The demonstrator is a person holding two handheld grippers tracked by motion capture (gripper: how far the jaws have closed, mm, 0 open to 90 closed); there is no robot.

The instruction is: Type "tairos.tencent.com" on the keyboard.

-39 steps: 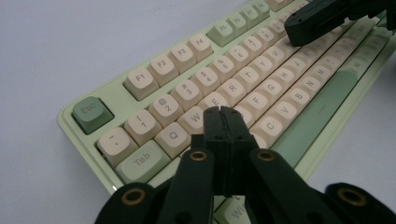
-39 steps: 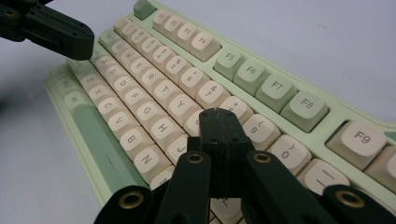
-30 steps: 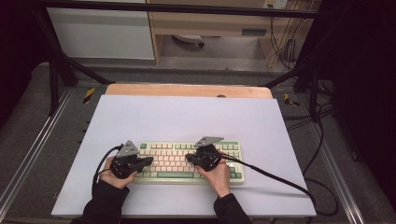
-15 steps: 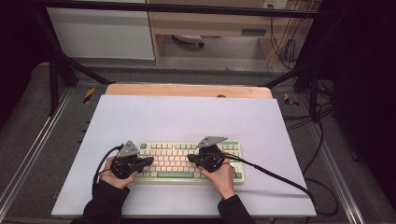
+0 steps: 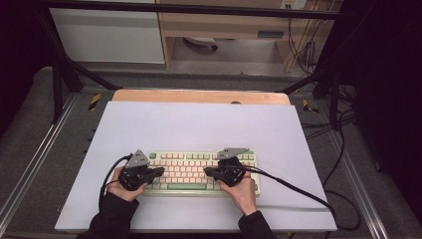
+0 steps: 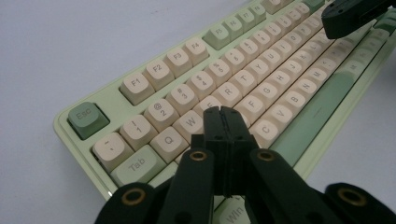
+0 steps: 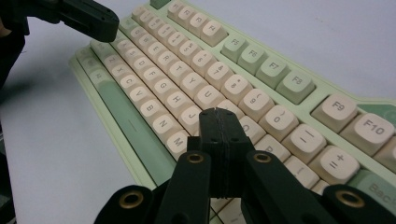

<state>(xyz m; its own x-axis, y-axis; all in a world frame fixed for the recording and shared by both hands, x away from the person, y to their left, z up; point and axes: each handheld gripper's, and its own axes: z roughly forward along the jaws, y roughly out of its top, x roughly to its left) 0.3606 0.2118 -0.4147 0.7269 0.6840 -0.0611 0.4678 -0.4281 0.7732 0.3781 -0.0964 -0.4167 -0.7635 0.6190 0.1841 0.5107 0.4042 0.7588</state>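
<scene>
So the table [image 5: 199, 124] is covered by a pale lavender sheet with a strip of bare wood along its 12 o'clock edge, grey floor and cables [image 5: 343, 149] around it, cabinets behind. The green-and-cream keyboard [image 5: 191, 167] sits toward 6 o'clock. Left tool [image 5: 160, 171] and right tool [image 5: 208, 172] are both clenched on nothing, tips over the keys; the keys right under them are hidden.

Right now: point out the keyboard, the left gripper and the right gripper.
keyboard [image 5: 191, 169], high view, on its middle key rows.
left gripper [image 6: 224, 122], left gripper view, at the shut jaw tips over the keys.
right gripper [image 7: 219, 123], right gripper view, at the shut jaw tips.
</scene>
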